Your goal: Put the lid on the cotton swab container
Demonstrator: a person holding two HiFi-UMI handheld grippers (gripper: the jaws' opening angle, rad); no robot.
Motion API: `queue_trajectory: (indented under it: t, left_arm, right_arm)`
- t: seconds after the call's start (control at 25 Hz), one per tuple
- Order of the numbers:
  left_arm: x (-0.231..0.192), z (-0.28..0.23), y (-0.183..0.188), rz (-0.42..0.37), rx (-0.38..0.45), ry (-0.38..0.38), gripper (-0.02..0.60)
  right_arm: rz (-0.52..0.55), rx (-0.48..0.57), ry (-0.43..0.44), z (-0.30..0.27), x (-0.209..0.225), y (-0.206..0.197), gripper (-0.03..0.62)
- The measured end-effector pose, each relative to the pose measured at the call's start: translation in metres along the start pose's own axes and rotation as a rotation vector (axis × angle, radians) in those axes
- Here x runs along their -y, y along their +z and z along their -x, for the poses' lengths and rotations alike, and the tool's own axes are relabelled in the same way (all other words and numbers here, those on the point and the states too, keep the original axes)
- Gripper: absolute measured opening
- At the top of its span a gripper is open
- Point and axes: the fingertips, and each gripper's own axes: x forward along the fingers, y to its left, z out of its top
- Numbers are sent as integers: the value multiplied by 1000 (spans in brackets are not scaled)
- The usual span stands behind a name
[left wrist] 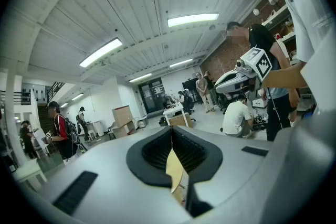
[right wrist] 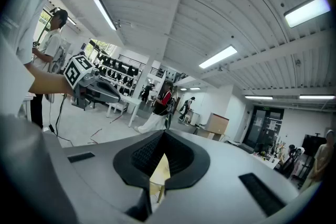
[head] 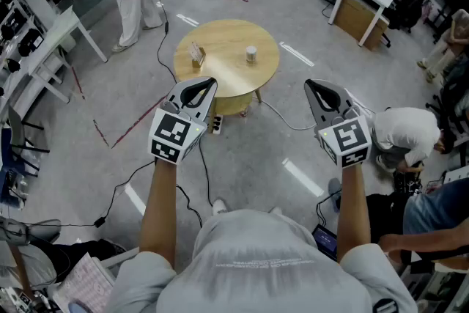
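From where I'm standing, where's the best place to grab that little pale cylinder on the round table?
Probably by its round side wall, with the jaws coming down from above. The pale cylinder stands upright on the round table, well apart from the tan item, so its sides look free all round. It's too small here to judge finer detail.

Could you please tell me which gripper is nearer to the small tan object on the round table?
Left. In the head view the left gripper is just short of the small tan object; the right gripper is well off to its right.
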Motion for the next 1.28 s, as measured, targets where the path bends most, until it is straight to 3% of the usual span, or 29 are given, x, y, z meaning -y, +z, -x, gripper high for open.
queue_trajectory:
  t: [0.48,0.84,1.04,1.28]
  left_arm:
    - [-36,9,-21,-27,20,-65,20]
    - [-74,21,-62,-15,9,-143,20]
    - [-92,-7,-68,2,3,-136,20]
    - [-97,-59,-83,-6,-32,-125,19]
  right_arm:
    - [-20,-5,-45,-35,-31,21,27]
    - [-75,-32,-105,-77,-69,27,26]
    - [-70,-54,-105,-101,-49,16,26]
    - [-96,10,-84,-139,-3,-1,26]
